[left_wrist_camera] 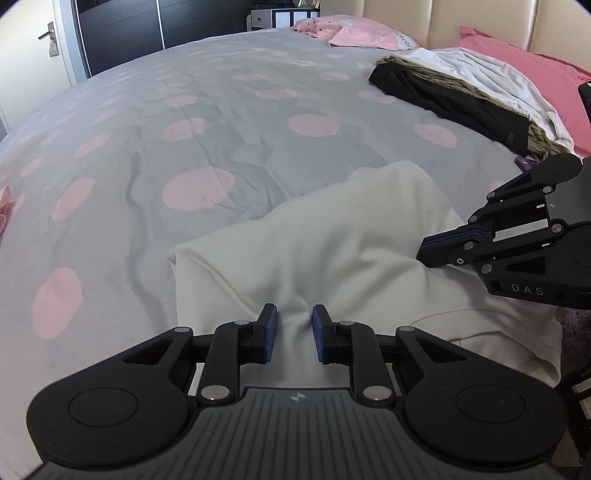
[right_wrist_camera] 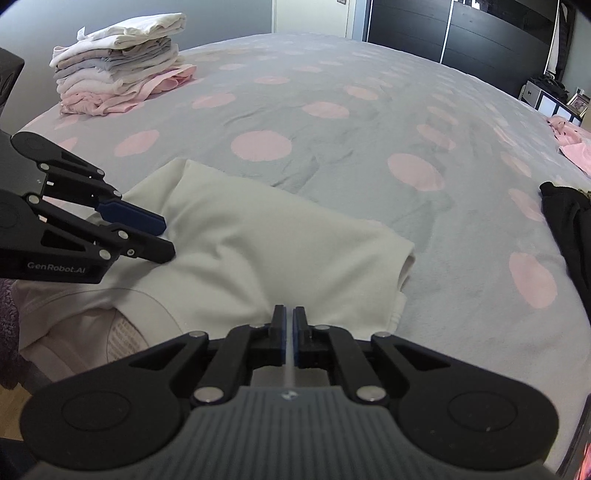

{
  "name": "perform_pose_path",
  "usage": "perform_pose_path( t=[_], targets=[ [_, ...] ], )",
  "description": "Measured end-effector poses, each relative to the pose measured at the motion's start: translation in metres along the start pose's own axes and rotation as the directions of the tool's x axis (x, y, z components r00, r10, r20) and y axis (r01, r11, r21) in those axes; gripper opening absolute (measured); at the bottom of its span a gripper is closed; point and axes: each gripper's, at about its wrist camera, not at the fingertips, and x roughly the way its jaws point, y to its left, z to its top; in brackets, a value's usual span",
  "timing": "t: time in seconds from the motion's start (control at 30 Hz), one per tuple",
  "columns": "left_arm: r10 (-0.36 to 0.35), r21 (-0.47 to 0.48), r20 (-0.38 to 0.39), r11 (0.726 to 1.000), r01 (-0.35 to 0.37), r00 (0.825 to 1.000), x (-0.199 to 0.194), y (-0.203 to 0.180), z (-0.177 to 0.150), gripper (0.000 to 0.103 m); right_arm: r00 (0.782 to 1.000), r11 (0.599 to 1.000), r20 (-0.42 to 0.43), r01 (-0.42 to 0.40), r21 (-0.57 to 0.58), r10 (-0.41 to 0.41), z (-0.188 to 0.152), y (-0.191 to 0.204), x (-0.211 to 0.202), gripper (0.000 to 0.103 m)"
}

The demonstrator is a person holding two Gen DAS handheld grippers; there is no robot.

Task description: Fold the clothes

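A white garment lies partly folded on the near edge of the bed; it also shows in the right wrist view. My left gripper has its jaws a little apart with a bunch of the white cloth between the pads. In the right wrist view the left gripper shows its fingers slightly parted over the cloth. My right gripper is shut on the garment's near edge. In the left wrist view the right gripper sits on the cloth at the right.
The bed cover is grey with pink dots. Unfolded black, beige and white clothes lie by a pink pillow. A stack of folded clothes stands at the far left corner. Pink garments lie near the headboard.
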Motion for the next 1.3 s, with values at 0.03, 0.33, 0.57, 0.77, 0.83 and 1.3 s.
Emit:
perform_pose_path(
  t=[0.03,0.33,0.57,0.77,0.83,1.3],
  targets=[
    [0.003,0.000,0.011,1.000,-0.003,1.000,-0.002,-0.001,-0.001,0.018,1.000,1.000,0.001,0.008,-0.003,-0.008,0.001,0.002,-0.001,0.004],
    [-0.019,-0.004,0.124,1.000,0.020,0.992,-0.035,-0.017,0.000,0.018,0.988,0.999,0.155,0.026,-0.043,-0.019,0.009,0.019,-0.039,0.025],
    [-0.017,0.051,-0.002,0.999,0.017,1.000,-0.014,-0.030,-0.012,0.018,0.999,0.997,0.026,-0.020,-0.079,0.022,-0.004,0.037,-0.018,0.025],
    [-0.035,0.035,-0.004,0.999,0.035,0.999,-0.012,-0.025,-0.015,0.018,1.000,0.996,0.007,-0.020,-0.089,0.021,-0.009,0.037,-0.012,0.025],
    [-0.034,0.042,-0.003,0.999,0.034,0.999,-0.012,-0.026,-0.016,0.018,1.000,0.996,0.006,-0.018,-0.092,0.019,-0.010,0.038,-0.012,0.025],
    [-0.047,0.036,0.027,0.998,0.046,0.999,-0.018,-0.025,-0.017,0.018,1.000,0.994,0.017,-0.009,-0.105,0.011,-0.011,0.040,-0.015,0.026]
  ],
)
